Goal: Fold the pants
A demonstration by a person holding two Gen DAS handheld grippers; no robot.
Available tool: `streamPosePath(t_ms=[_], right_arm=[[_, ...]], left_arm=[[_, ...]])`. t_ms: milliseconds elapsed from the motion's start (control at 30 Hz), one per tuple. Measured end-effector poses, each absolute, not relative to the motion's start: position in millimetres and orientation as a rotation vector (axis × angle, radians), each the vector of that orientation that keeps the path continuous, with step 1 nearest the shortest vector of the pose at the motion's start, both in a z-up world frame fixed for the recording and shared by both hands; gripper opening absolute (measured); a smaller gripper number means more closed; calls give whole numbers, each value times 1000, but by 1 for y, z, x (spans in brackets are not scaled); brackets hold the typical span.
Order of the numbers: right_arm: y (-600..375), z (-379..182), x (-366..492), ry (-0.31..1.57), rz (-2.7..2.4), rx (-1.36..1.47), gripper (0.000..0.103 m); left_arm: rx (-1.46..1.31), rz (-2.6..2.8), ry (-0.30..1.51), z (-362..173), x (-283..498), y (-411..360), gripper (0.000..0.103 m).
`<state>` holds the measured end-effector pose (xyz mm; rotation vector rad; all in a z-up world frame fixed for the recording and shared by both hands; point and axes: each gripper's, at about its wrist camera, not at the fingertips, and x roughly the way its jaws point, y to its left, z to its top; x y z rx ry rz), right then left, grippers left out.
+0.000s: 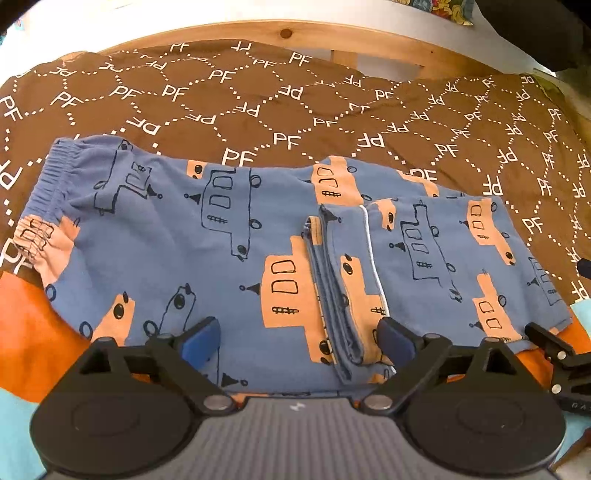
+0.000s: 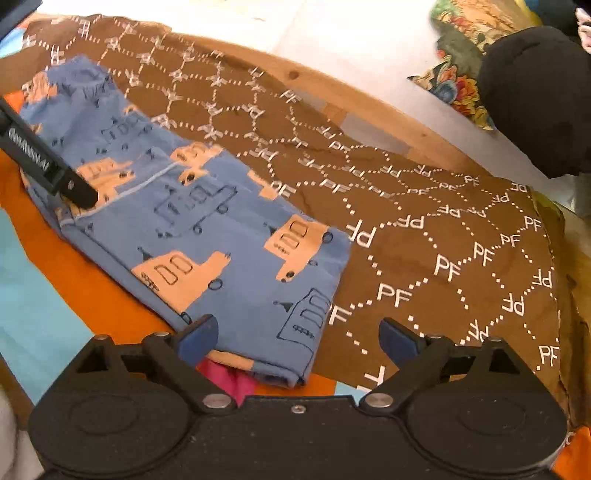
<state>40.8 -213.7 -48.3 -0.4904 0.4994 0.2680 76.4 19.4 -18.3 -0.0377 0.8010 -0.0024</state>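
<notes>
Blue pants [image 1: 207, 236] with orange and outlined truck prints lie flat on a brown "PF" cloth [image 1: 258, 110]. The waistband is at the left and the leg ends are folded back over the middle [image 1: 332, 280]. My left gripper [image 1: 299, 338] is open and empty, just above the near edge of the folded cuffs. In the right wrist view the pants [image 2: 207, 229] run from upper left to the bottom centre. My right gripper [image 2: 297, 336] is open and empty at the pants' folded right end. The left gripper's finger [image 2: 51, 166] rests over the pants at the left.
Orange and light blue fabric [image 1: 29, 325] lies under the near edge of the pants. A wooden bed frame [image 1: 288, 33] runs along the far side. A floral cushion [image 2: 458, 74] and a black object [image 2: 535, 99] are at the upper right.
</notes>
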Motion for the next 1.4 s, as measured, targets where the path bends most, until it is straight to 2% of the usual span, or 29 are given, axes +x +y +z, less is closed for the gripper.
streamPosePath(t_ms=[167,333,400,467,533,567,600,633,667,700,767,867,967,1000,1033,1233,1400], right_arm=[[-211,-29,42,431,284,-437,98],[-182,-17,48,402,375,-419,101],[-166,-17,50,396,402,-414,101],[-152,-20,55,408,425,-402,101],[-140,-21,59,418,462,-396,100],[-136,-20,62,417,486,-395,99],[-131,-17,67,416,528,-397,94],[-125,-16,72,416,562,-402,86],[-119,-13,82,414,605,-409,81],[-111,-10,91,409,642,-415,73],[-93,-2,120,410,752,-437,67],[-60,4,166,454,897,-461,65],[-19,-11,205,576,971,-542,59],[-7,-18,215,604,969,-581,47],[0,-24,221,616,967,-607,39],[5,-20,230,621,926,-557,41],[5,8,215,524,966,-533,41]], left_arm=[[-23,-76,777,0,57,31,101],[-36,132,622,20,23,68,99],[-175,215,571,24,18,94,86],[-303,289,547,25,19,119,83],[-355,336,557,26,28,134,74],[-355,342,552,26,32,137,62],[-346,343,551,27,36,137,46],[-330,337,550,28,40,135,36],[-305,326,541,29,43,131,21],[-265,316,527,30,44,124,18],[-153,291,501,30,44,108,16],[30,249,465,31,46,86,15],[65,238,455,28,47,82,15],[39,242,461,26,49,86,15],[11,249,469,25,49,93,15],[-197,261,525,13,52,134,18],[-319,266,516,13,47,136,44]])
